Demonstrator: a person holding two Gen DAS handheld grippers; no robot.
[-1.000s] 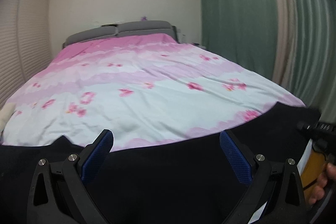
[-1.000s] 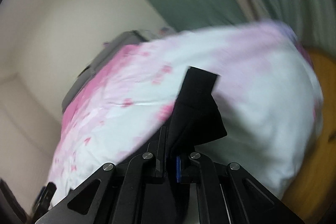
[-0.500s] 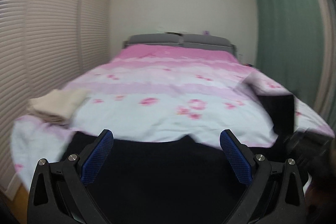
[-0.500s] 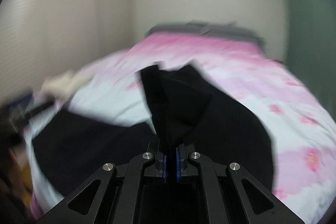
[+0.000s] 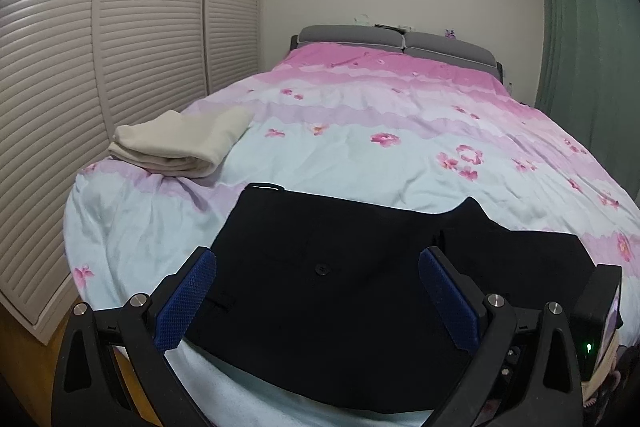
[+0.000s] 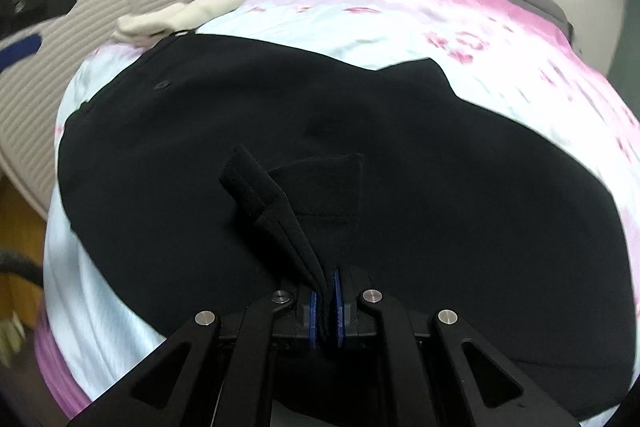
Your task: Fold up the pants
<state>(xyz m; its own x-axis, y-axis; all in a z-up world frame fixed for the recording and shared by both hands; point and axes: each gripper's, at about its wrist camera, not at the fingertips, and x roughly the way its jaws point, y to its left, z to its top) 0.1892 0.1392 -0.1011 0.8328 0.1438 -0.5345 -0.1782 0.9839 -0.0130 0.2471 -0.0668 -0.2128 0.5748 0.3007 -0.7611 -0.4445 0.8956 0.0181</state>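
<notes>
The right gripper (image 6: 325,301) pinches a hem of the black pants (image 6: 400,155), which spread across the bed (image 5: 360,163) ahead, while the left gripper (image 5: 318,303) hovers open-jawed above their waist end.

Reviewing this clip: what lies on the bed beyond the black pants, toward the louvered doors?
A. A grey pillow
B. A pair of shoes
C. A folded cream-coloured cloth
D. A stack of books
C: a folded cream cloth rests on the floral bedcover, past the black pants and near the louvered doors.
</notes>
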